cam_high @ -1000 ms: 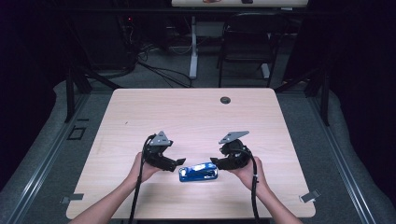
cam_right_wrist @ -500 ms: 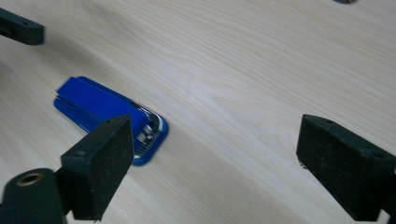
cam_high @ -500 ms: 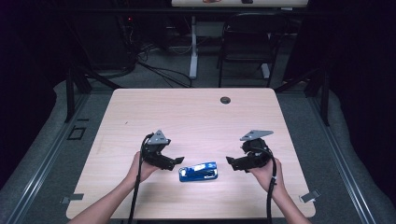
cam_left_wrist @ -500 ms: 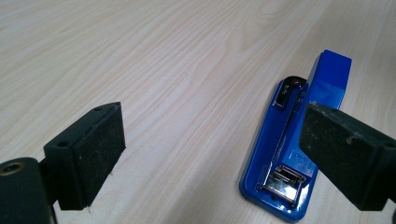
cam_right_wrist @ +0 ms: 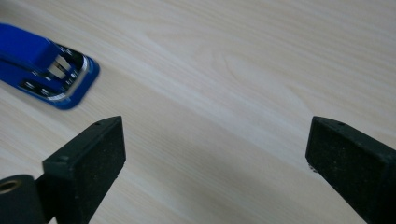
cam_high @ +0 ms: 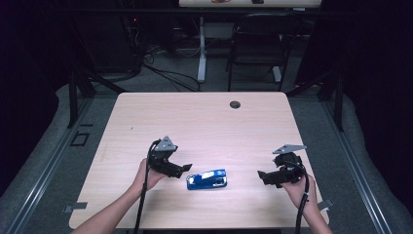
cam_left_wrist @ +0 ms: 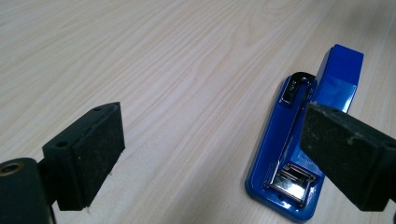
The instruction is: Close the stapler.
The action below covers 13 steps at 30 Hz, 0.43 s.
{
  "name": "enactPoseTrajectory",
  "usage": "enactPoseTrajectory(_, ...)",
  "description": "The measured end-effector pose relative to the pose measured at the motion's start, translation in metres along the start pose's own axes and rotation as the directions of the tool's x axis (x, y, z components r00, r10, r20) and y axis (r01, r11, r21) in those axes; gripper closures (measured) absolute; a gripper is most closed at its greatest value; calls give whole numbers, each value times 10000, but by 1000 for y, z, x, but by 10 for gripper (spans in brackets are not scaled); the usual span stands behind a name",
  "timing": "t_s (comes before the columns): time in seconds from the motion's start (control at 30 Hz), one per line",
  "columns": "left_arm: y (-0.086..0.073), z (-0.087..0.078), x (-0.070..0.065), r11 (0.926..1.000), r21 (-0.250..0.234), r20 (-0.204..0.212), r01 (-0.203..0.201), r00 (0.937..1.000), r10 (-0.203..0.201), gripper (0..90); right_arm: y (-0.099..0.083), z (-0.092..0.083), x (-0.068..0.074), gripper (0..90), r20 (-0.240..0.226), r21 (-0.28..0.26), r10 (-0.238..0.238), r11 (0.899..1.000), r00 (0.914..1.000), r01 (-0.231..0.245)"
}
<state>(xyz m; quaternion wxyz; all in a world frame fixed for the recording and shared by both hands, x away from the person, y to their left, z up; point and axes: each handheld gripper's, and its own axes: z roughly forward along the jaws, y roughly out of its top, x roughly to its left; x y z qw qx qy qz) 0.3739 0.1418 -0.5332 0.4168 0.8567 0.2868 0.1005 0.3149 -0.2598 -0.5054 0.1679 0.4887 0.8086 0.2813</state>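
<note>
High view: table [cam_high: 204, 122] evenly lit from overhead, room around it nearly black, detail lost in the floor and far corners. Soft, short shadows under the hands. No glare on the wood. Image is slightly soft overall (low resolution).

Left gripper view: sharp, bright, diffuse light; small specular glints on the blue stapler [cam_left_wrist: 299, 149] metal parts.

Right gripper view: motion blur, the stapler [cam_right_wrist: 44, 65] is smeared and wood grain streaked; near black pads [cam_right_wrist: 93, 163] stay fairly crisp.
</note>
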Motion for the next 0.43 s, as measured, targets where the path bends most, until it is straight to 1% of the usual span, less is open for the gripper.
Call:
enactPoseTrajectory(0.1,0,1,0,10000,42,-18,-58,10000,58,71,-9,3,-5,24,84,384,34,9993,10000,-37)
enactPoseTrajectory(0.17,-1,2,-1,10000,-4,-46,-84,10000,84,71,-11,4,-6,18,61,438,51,9990,10000,-53)
enactPoseTrajectory(0.23,0,3,-1,9998,102,-30,-162,9999,162,70,-15,8,-8,0,124,585,64,9983,9999,-71)
enactPoseTrajectory(0.3,0,4,-2,9998,133,-25,-177,9998,178,71,-15,11,-10,0,142,668,-16,9978,9999,6)
enactPoseTrajectory(0.37,0,4,-2,9997,156,-31,-208,9998,209,70,-16,13,-9,0,264,741,-131,9972,9996,111)
enactPoseTrajectory(0.43,-1,5,-2,9997,137,-75,-221,9997,222,70,-16,14,-9,0,244,807,-193,9966,9995,173)
